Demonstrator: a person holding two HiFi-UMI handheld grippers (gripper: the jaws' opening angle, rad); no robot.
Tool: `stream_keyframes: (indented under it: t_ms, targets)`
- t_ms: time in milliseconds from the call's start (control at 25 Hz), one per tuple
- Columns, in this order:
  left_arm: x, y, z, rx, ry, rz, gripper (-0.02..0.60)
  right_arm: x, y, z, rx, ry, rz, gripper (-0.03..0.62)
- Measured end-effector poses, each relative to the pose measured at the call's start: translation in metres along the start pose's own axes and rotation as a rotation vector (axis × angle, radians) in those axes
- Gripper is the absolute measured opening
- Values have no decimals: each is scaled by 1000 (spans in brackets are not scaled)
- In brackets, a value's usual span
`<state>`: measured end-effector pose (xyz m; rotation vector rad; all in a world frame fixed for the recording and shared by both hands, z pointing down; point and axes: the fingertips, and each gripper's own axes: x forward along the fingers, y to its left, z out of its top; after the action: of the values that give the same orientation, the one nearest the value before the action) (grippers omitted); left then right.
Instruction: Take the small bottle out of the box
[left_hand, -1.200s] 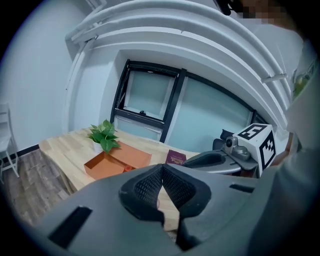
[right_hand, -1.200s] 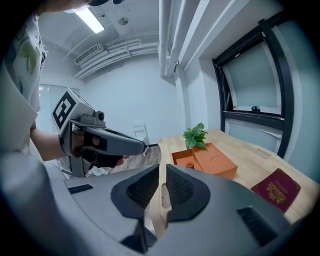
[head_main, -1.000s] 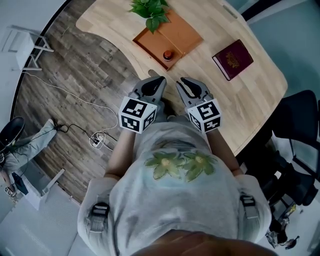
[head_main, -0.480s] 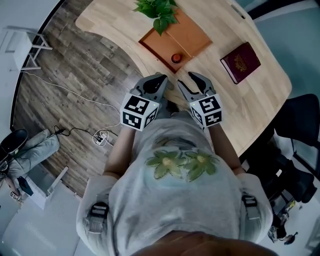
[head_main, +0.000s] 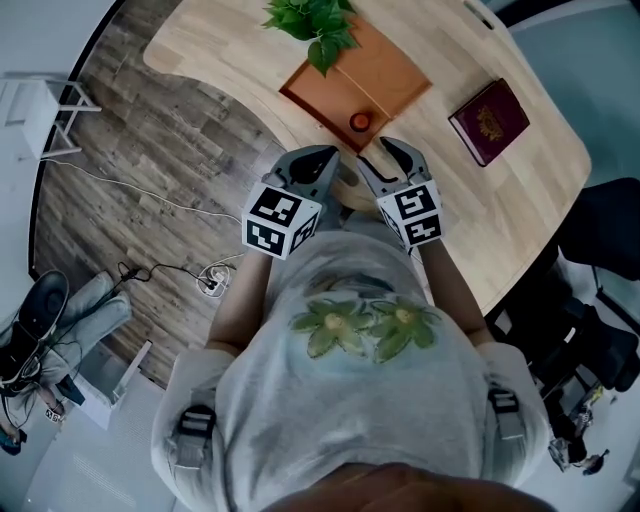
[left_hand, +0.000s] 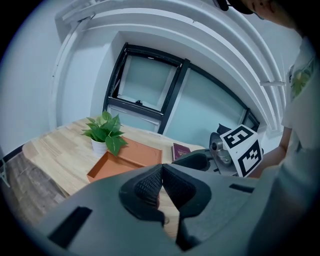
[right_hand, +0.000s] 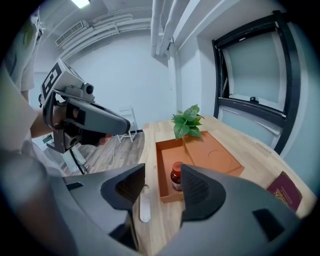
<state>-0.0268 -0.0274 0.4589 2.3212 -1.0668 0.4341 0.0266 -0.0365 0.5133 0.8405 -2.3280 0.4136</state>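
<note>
The right gripper's (right_hand: 162, 186) empty fingers are spreading, with the bottle (right_hand: 176, 176) standing at their 12 o'clock in the box's (right_hand: 161, 165) near corner. The left gripper's (left_hand: 161, 182) fingers are pressing together on nothing. A finger clipping the box wall is risking tipping the bottle.

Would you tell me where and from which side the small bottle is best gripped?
Probably by its cap and neck, from above: the bottle stands upright in the near corner of the box, with walls close beside its body. The right gripper, jaws opening and empty, faces it.
</note>
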Motion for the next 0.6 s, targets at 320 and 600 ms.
stream_keyframes:
  t_ms: [320, 600]
  targets:
    - [13, 22, 2, 2, 30, -32, 6, 27, -13, -9, 30, 50, -33, 209]
    - [21, 35, -4, -10, 64, -45, 6, 49, -20, -15, 48, 78, -43, 213]
